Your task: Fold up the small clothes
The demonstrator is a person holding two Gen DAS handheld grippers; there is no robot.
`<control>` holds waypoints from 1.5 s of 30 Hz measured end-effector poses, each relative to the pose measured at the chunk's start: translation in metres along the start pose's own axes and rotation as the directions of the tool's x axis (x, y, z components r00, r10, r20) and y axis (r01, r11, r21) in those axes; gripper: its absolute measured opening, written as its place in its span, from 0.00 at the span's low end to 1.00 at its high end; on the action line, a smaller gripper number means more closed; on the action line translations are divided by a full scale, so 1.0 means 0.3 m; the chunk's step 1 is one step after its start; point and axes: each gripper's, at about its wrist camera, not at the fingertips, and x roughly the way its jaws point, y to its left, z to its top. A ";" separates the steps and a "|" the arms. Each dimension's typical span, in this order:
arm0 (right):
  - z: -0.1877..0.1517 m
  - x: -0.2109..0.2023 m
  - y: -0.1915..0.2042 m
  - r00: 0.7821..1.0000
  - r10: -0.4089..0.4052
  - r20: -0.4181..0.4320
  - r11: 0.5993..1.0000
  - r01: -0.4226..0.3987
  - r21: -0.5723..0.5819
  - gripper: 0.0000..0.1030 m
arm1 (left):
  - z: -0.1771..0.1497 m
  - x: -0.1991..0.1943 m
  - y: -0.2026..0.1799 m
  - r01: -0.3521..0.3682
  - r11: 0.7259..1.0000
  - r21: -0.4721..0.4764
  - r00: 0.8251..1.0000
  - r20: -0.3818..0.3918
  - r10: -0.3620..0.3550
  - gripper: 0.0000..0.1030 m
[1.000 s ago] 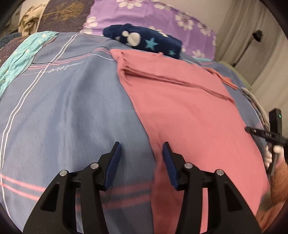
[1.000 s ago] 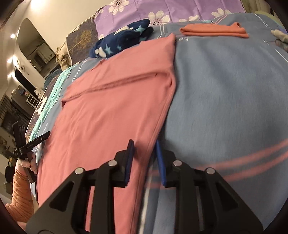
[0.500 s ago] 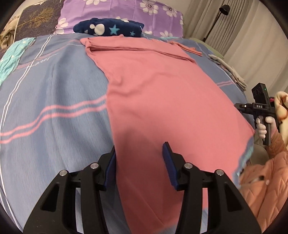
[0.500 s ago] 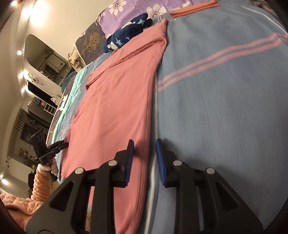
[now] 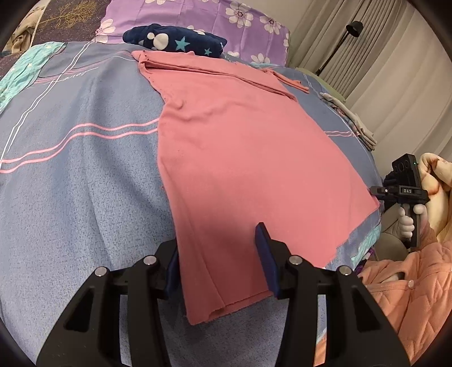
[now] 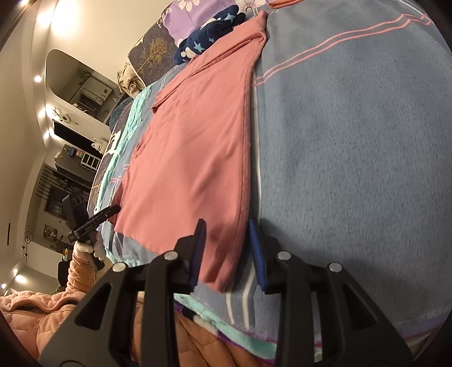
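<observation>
A pink garment [image 5: 240, 146] lies flat and long on the blue striped bedspread [image 5: 70, 175], its far end folded over. My left gripper [image 5: 219, 259] is open, its jaws straddling the garment's near left corner, low over the cloth. In the right wrist view the pink garment [image 6: 195, 135] runs away from me. My right gripper [image 6: 227, 251] is open, its jaws on either side of the near right corner. The right gripper also shows in the left wrist view [image 5: 401, 192]. The left gripper also shows in the right wrist view [image 6: 90, 220].
A navy star-patterned cloth [image 5: 175, 42] lies beyond the garment by a purple flowered pillow [image 5: 212, 17]. A folded orange item [image 5: 288, 80] and a grey folded pile [image 5: 350, 124] lie at the right. The bed edge and my orange quilted sleeve [image 5: 401, 296] are close by.
Both grippers have drawn back along the garment's side edges to its near corners. The right gripper's jaws have opened wider. The garment lies flat as before.
</observation>
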 end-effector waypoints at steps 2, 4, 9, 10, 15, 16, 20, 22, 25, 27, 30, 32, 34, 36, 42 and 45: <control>-0.014 -0.008 0.001 1.000 -0.001 -0.009 1.000 0.001 -0.004 0.33 | -0.004 -0.003 -0.001 0.000 1.000 0.003 1.000 0.002 0.000 0.47; -0.010 0.004 0.002 1.000 0.014 -0.010 1.000 -0.014 -0.008 0.43 | 0.001 0.007 0.007 0.015 1.000 -0.008 1.000 0.014 -0.015 0.47; 0.035 0.060 0.006 0.996 0.086 0.003 0.996 -0.086 0.005 0.48 | 0.021 0.033 0.010 0.039 0.998 -0.038 0.999 0.036 -0.038 0.47; 0.046 0.068 0.002 0.995 0.099 0.004 0.995 -0.099 0.022 0.48 | 0.018 0.030 0.009 0.037 0.998 -0.043 0.999 0.037 -0.036 0.45; 0.016 0.049 -0.023 0.993 0.120 -0.013 0.991 -0.119 0.061 0.33 | -0.018 0.004 0.056 0.105 0.987 -0.119 0.993 0.059 -0.099 0.32; 0.007 0.045 -0.027 0.992 0.128 -0.010 0.989 -0.127 0.069 0.33 | -0.024 0.002 0.066 0.123 0.983 -0.135 0.991 0.066 -0.115 0.31; 0.015 0.059 -0.030 0.990 0.144 0.004 0.986 -0.144 0.080 0.22 | -0.004 0.017 0.065 0.112 0.984 -0.138 0.992 0.067 -0.104 0.18; 0.039 0.067 -0.024 0.990 0.140 0.018 0.986 -0.141 0.092 0.03 | 0.017 0.027 0.051 0.091 0.984 -0.152 0.994 0.073 -0.081 0.04; 0.073 0.025 -0.014 0.971 0.214 0.106 0.968 -0.226 0.113 0.03 | 0.055 -0.018 0.009 0.131 0.978 -0.163 0.981 0.161 -0.104 0.03; 0.109 -0.061 0.011 0.944 0.269 0.190 0.955 -0.287 0.079 0.03 | 0.099 -0.092 -0.043 0.190 0.973 -0.130 0.956 0.249 -0.154 0.03; 0.148 -0.184 0.059 0.917 0.295 0.266 0.951 -0.309 0.008 0.02 | 0.151 -0.192 -0.133 0.225 0.973 -0.060 0.922 0.336 -0.192 0.03; 0.157 -0.271 0.103 0.896 0.312 0.314 0.948 -0.313 -0.050 0.02 | 0.170 -0.265 -0.200 0.222 0.975 -0.015 0.899 0.389 -0.199 0.03; 0.143 -0.358 0.162 0.877 0.316 0.361 0.949 -0.293 -0.118 0.02 | 0.167 -0.340 -0.263 0.240 0.970 0.024 0.867 0.444 -0.225 0.03; 0.104 -0.455 0.207 0.842 0.353 0.408 0.935 -0.301 -0.187 0.02 | 0.138 -0.412 -0.319 0.253 0.966 0.059 0.839 0.484 -0.250 0.03; -0.016 -0.642 0.220 0.832 0.247 0.497 0.958 -0.135 -0.251 0.03 | 0.030 -0.447 -0.417 0.241 0.967 0.085 0.839 0.483 -0.251 0.03; 0.002 -0.580 0.151 0.859 0.230 0.457 0.970 -0.164 -0.181 0.03 | 0.026 -0.377 -0.390 0.245 0.969 0.022 0.859 0.458 -0.228 0.03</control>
